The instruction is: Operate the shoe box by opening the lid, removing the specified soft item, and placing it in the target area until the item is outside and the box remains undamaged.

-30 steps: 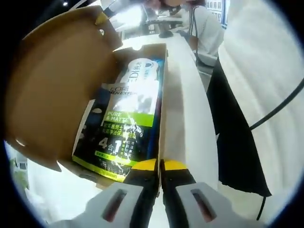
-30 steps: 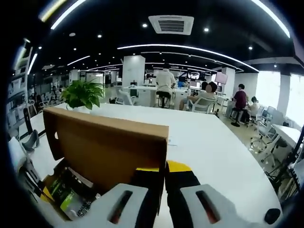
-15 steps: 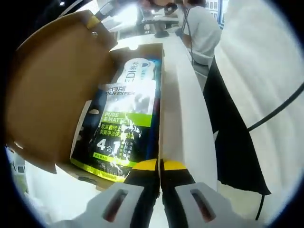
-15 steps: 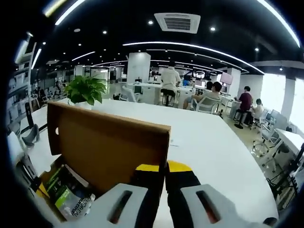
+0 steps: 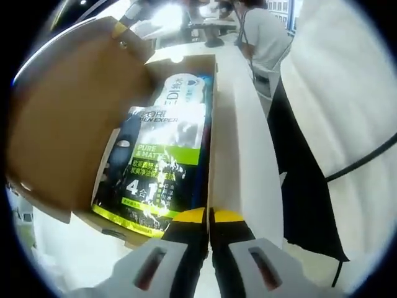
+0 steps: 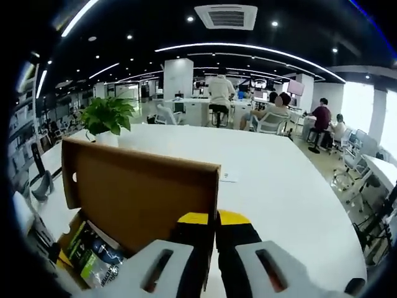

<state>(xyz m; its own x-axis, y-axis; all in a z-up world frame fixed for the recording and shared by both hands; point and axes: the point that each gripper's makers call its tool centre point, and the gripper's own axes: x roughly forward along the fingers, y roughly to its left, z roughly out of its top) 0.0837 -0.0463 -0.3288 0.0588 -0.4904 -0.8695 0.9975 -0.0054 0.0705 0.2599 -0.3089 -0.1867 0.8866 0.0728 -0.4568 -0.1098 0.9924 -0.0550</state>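
Note:
The brown cardboard shoe box (image 5: 211, 124) lies open on a white table. Its lid (image 5: 62, 118) stands up on the left of the left gripper view. Inside lies a soft black, green and white pouch (image 5: 164, 161) with printed lettering. My left gripper (image 5: 208, 217) is shut on the top edge of the box's near side wall. A yellow tip of the other gripper (image 5: 128, 17) touches the lid's far corner. In the right gripper view, my right gripper (image 6: 214, 220) is shut on the edge of the upright lid (image 6: 136, 192), and the pouch (image 6: 93, 261) peeks out below it.
The white table (image 6: 279, 186) stretches wide to the right, with a small paper slip (image 6: 228, 177) on it. A potted plant (image 6: 108, 115) stands behind the lid. A person in a white top (image 5: 263, 37) is near the box's far end. Several people sit at far desks.
Both views have shifted a little with the hands. The lid stays held upright, and slightly more of the pouch shows under it in the right gripper view.

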